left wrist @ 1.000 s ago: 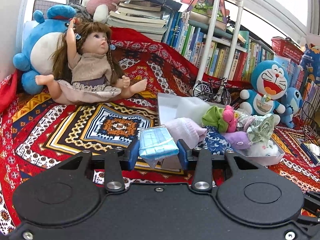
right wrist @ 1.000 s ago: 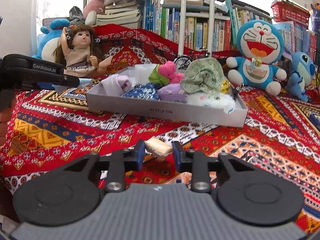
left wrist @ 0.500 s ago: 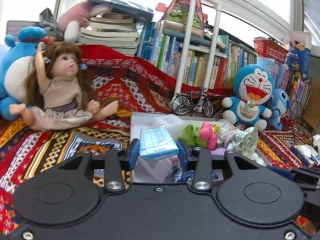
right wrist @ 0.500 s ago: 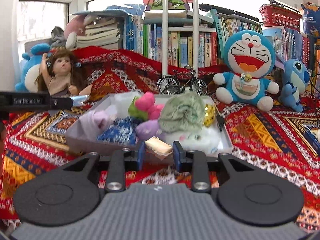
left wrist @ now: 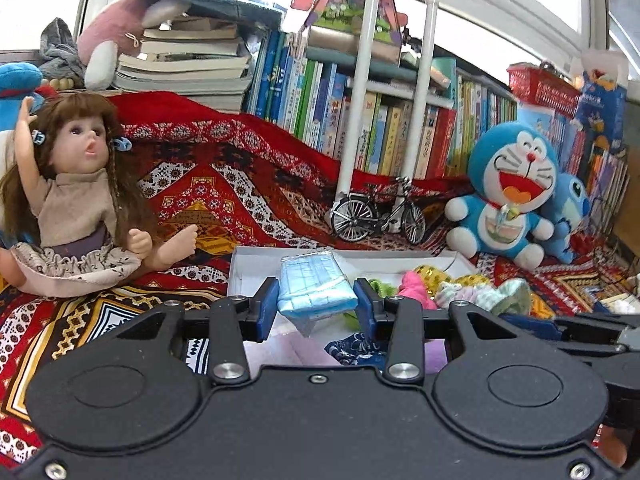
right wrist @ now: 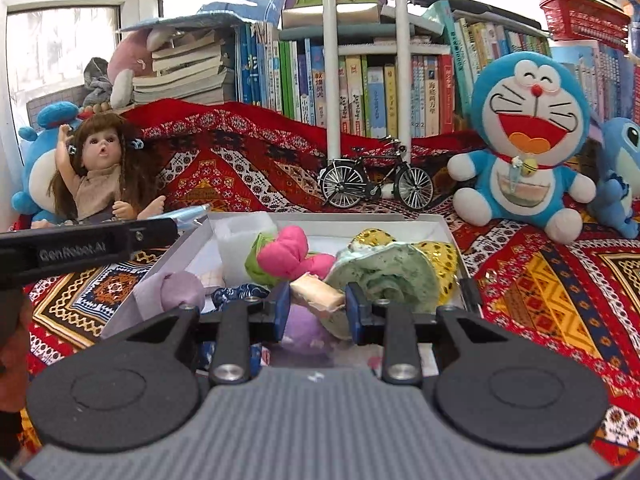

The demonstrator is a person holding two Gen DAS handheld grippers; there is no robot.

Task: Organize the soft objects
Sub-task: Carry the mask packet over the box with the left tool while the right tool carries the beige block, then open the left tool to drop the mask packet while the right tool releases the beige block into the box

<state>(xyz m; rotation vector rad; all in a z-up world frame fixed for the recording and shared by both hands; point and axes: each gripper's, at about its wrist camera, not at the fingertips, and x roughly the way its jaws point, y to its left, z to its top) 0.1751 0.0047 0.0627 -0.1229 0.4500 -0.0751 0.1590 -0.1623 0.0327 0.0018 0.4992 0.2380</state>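
The left gripper is clamped on a pale blue pack of face masks in clear, crinkled wrap, one corner of film hanging below, held over the near left part of the white tray. To its right, the right gripper pinches a small cream-coloured soft block, tilted, above the tray's heap: a pink plush, a green speckled cloth and a purple soft ball.
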